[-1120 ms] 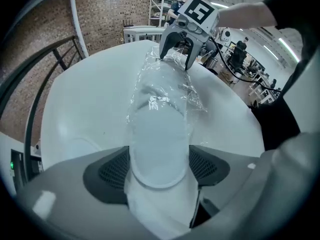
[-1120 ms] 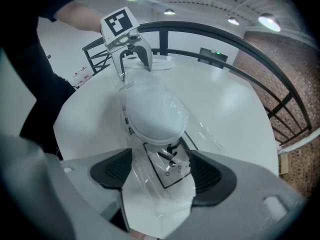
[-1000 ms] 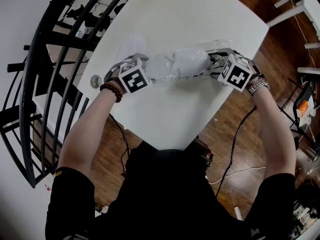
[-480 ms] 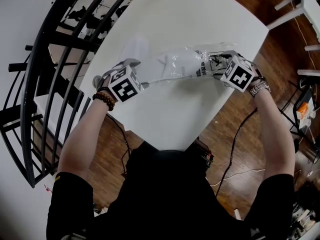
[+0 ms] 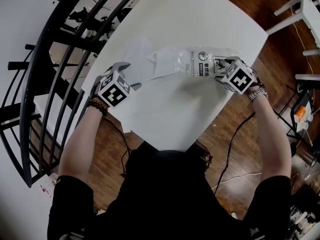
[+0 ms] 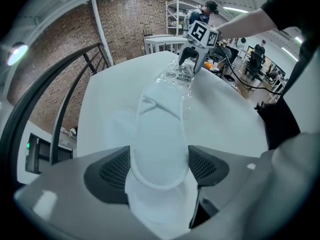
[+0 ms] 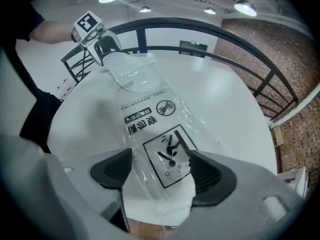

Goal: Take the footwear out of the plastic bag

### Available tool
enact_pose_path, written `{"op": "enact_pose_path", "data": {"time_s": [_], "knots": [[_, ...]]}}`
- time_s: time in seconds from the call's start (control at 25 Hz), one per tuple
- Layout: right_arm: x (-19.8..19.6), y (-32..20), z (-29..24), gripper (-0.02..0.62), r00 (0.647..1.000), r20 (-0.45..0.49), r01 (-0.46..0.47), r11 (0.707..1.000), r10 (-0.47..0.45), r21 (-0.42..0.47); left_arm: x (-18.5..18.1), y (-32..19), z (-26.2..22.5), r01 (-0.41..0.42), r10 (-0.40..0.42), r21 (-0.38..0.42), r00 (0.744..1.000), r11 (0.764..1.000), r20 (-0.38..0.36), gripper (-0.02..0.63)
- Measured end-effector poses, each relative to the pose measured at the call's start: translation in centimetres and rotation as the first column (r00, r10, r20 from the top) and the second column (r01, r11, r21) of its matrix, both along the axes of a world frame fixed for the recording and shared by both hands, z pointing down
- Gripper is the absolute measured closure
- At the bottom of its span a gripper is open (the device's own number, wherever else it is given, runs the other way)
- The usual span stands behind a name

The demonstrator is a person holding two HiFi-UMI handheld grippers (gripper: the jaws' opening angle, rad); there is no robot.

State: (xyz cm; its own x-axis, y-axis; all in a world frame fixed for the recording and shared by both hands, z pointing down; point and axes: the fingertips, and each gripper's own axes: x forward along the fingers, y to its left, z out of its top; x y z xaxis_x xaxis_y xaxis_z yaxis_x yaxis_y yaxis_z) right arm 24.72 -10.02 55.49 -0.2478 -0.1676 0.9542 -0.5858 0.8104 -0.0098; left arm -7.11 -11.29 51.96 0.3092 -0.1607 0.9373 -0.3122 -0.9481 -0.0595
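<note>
A white slipper (image 5: 146, 66) (image 6: 159, 134) sticks halfway out of the open end of a clear printed plastic bag (image 5: 200, 63) (image 7: 150, 119). My left gripper (image 5: 129, 78) (image 6: 159, 166) is shut on the slipper's near end, near the table's left edge. My right gripper (image 5: 220, 70) (image 7: 161, 171) is shut on the bag's closed, printed end at the right. The bag lies stretched between the two grippers. A second white slipper (image 5: 136, 48) (image 6: 117, 129) lies loose on the table beside the first.
The white table (image 5: 175, 114) ends close behind the left gripper, with a black curved railing (image 5: 50, 59) beyond that edge. Wooden floor (image 5: 280, 49) and white furniture (image 5: 305, 4) lie to the right, with cables (image 5: 235, 144) below the table.
My left gripper has moved left toward the table edge, drawing the slipper further out of the bag. The bag has flattened and stretched. My right gripper shifted slightly.
</note>
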Motion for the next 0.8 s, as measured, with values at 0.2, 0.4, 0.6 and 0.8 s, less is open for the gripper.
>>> {"op": "enact_pose_path", "data": {"time_s": [0.2,0.4,0.6,0.8], "knots": [[0.3,0.0,-0.1,0.242,0.996,-0.031,-0.08,0.997,0.08,0.003,-1.4,-0.7,-0.7,0.055,-0.054,0.023,0.998,0.998,-0.031,0.215],[1.8,0.5,0.2,0.242,0.977,-0.088,-0.197,0.98,0.196,-0.003,-3.0,-0.8,-1.0,0.119,-0.117,0.031,0.991,0.992,-0.062,0.215],[2.2,0.7,0.2,0.242,0.947,-0.102,-0.307,0.952,0.305,-0.001,-5.1,-1.3,-1.2,0.207,-0.203,0.037,0.974,0.978,-0.097,0.215],[1.7,1.2,0.3,0.242,0.918,-0.11,-0.383,0.924,0.38,-0.007,-6.5,-1.8,-0.9,0.352,-0.345,0.017,0.926,0.936,-0.156,0.215]]}}
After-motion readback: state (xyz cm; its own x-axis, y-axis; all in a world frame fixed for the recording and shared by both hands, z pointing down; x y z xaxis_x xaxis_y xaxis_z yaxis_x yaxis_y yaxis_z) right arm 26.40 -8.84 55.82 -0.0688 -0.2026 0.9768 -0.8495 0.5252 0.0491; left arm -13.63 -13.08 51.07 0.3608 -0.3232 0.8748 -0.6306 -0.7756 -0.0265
